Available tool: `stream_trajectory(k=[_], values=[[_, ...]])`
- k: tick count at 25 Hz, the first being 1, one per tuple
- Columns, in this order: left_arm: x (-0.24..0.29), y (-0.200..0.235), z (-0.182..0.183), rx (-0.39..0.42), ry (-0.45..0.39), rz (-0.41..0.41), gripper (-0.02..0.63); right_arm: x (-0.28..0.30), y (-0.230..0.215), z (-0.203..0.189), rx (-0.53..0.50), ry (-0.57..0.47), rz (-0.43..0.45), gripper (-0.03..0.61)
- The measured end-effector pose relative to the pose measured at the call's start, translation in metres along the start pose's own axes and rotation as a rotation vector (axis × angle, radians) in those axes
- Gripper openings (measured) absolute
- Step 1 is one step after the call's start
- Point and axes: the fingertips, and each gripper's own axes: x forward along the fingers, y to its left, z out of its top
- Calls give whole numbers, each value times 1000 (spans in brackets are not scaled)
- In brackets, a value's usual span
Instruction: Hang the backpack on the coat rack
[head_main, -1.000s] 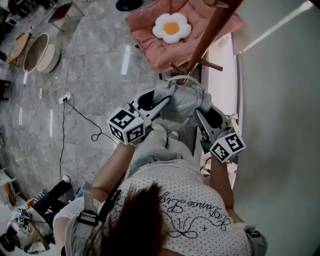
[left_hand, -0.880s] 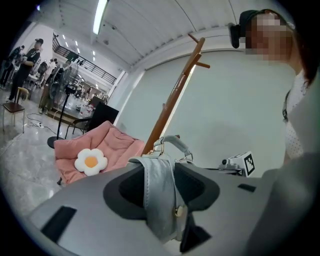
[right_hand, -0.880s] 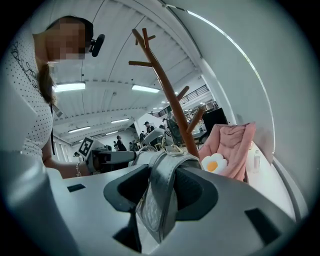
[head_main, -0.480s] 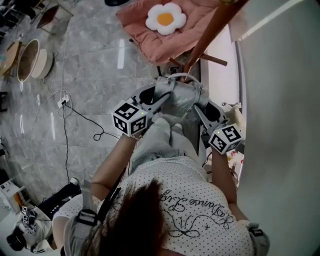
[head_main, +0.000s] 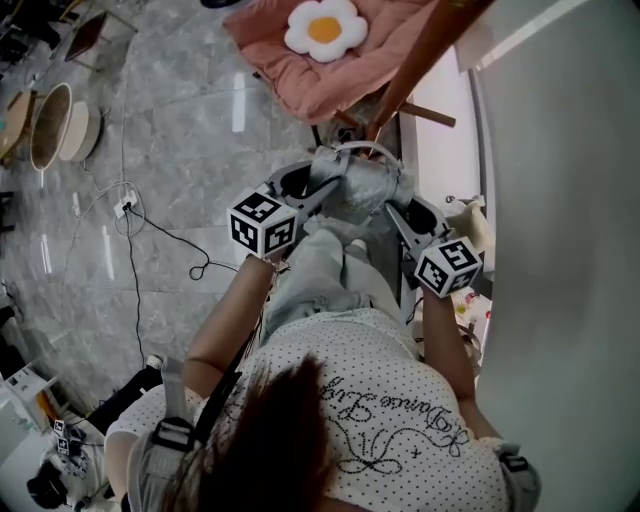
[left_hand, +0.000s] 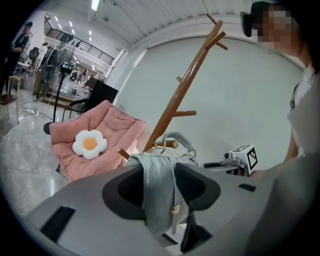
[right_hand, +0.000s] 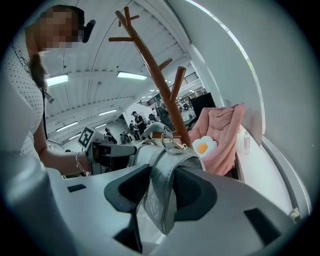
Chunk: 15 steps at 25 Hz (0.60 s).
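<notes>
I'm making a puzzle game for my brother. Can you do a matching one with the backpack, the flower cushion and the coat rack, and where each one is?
Things:
1. grey fabric backpack
2. white flower-shaped cushion with a yellow middle
3. brown wooden coat rack

Places:
a. stands by the white wall
b. lies on the pink padded chair
c. close to a low wooden peg

Pairs: 1-c, 2-b, 3-a.
</notes>
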Motion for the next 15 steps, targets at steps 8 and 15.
stream_trajectory(k=[8,15], values=[[16,16,-9,10,52,-4,176,13,-15,-13,5,44,-25,149],[27,28,-9,46,97,-6,179,26,-29,-16,20,64,-43,147]])
